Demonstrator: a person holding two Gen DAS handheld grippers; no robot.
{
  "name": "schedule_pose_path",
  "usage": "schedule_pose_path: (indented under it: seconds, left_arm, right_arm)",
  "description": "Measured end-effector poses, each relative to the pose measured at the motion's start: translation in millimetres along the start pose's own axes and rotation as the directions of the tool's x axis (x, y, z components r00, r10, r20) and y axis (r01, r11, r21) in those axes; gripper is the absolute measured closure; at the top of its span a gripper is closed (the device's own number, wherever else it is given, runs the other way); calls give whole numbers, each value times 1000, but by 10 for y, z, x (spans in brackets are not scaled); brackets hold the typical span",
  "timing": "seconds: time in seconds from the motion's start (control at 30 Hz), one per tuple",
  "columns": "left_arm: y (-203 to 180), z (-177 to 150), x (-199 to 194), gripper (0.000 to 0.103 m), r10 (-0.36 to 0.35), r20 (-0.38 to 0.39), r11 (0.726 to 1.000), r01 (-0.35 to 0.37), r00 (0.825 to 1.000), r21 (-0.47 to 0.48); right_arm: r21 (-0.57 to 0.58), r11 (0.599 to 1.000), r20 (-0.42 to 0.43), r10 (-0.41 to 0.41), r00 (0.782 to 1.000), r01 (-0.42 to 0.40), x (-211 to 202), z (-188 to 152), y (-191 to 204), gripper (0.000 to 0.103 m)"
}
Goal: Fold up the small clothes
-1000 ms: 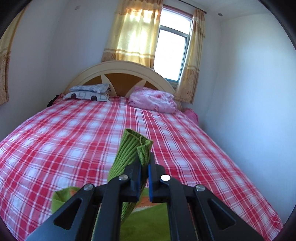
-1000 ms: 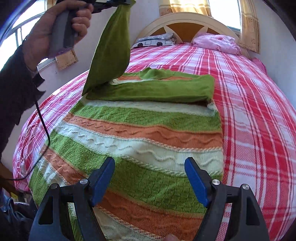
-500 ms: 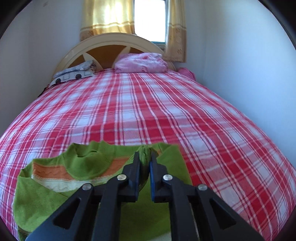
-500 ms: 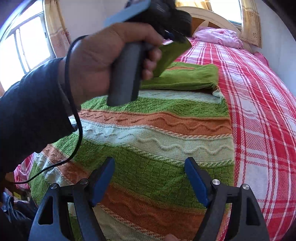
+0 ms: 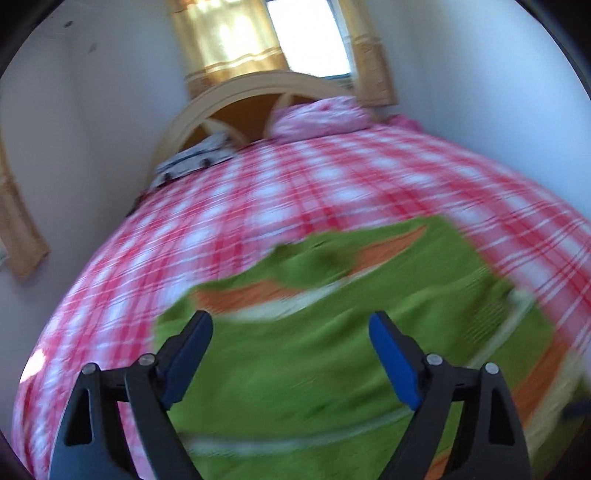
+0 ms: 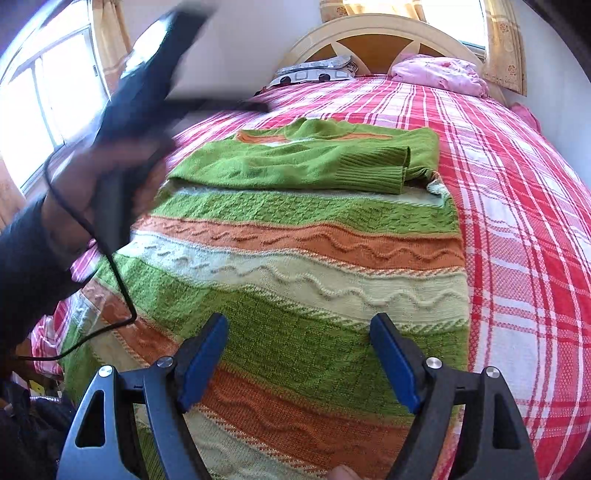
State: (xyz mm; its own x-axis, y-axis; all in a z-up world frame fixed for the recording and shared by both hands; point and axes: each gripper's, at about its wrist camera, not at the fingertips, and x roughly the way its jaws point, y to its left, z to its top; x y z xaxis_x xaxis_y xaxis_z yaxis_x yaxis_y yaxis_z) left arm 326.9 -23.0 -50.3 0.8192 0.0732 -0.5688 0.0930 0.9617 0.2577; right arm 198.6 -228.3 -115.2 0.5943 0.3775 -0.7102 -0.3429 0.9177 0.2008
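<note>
A green, orange and cream striped knit sweater (image 6: 303,258) lies flat on the red plaid bed (image 6: 517,206). Both green sleeves (image 6: 314,166) are folded across its chest, cuffs at the right. My right gripper (image 6: 297,354) is open and empty, low over the sweater's lower stripes. My left gripper (image 5: 290,354) is open and empty above the sweater's upper part (image 5: 314,354); that view is blurred by motion. The left hand and its gripper body (image 6: 125,110) show blurred at the left of the right wrist view.
A pink pillow (image 6: 439,74) and a patterned pillow (image 6: 314,72) lie at the cream headboard (image 6: 373,33). Curtained windows stand behind the bed and at the left. A white wall runs along the bed's right side. A black cable (image 6: 110,258) hangs from the left hand.
My left gripper has let go of the green sleeve, which now lies across the chest. It opened and pulled back to the left. My right gripper has stayed still and open.
</note>
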Motion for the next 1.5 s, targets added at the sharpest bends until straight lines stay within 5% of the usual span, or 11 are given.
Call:
schedule_pose_path:
  seconds: [0.17,0.37,0.63,0.7,0.77,0.83,1.0,1.23,1.3,1.37,1.5]
  left_arm:
    - [875,-505,62,8,250,-105,961,-260,962,-91]
    - [1125,-821,166,8,225,-185,949,-258,957,-180]
    - [1151,-946,306,3,204,-225,950,-249,953,-190]
    - [1186,-976,313,2,190,-231,948,-239,954,-209]
    - [1198,-985,331,1,184,-239,946,-237,953,-219]
    - [1199,-989,345,1,178,-244,946,-234,953,-223]
    - [1203,-998,357,0,173,-246,947,-230,954,-226]
    - [1237,-999,253,0,156,-212,945,-208,965,-250]
    - [1303,-1000,142,0,161,-185,934,-210,969,-288]
    - [1359,-972,33,0,185,-144,922,-222,972,-316]
    - [1316,-820,49,0,223,-117,931,-247,968,-268]
  right_arm:
    - [87,996,63,7,998,-13,-184,315,-225,23]
    - [244,969,83,20,996,-40,11,816,-594,31]
    - [339,940,-19,-23,1000,29,694,1090,-829,38]
    - [355,934,-48,-21,999,36,837,1081,-871,57]
    - [366,928,-57,-45,997,63,891,1052,-900,86]
    - [360,931,-43,-42,998,55,844,1052,-886,100]
    - [320,939,15,-140,990,128,561,1131,-895,101]
    - [287,938,-102,-172,980,194,738,1067,-976,98]
    - [255,933,-92,-238,967,253,671,1093,-900,83]
    - [223,939,-10,-265,964,261,524,1161,-789,54]
    - [144,967,66,-220,973,208,517,1359,-542,53]
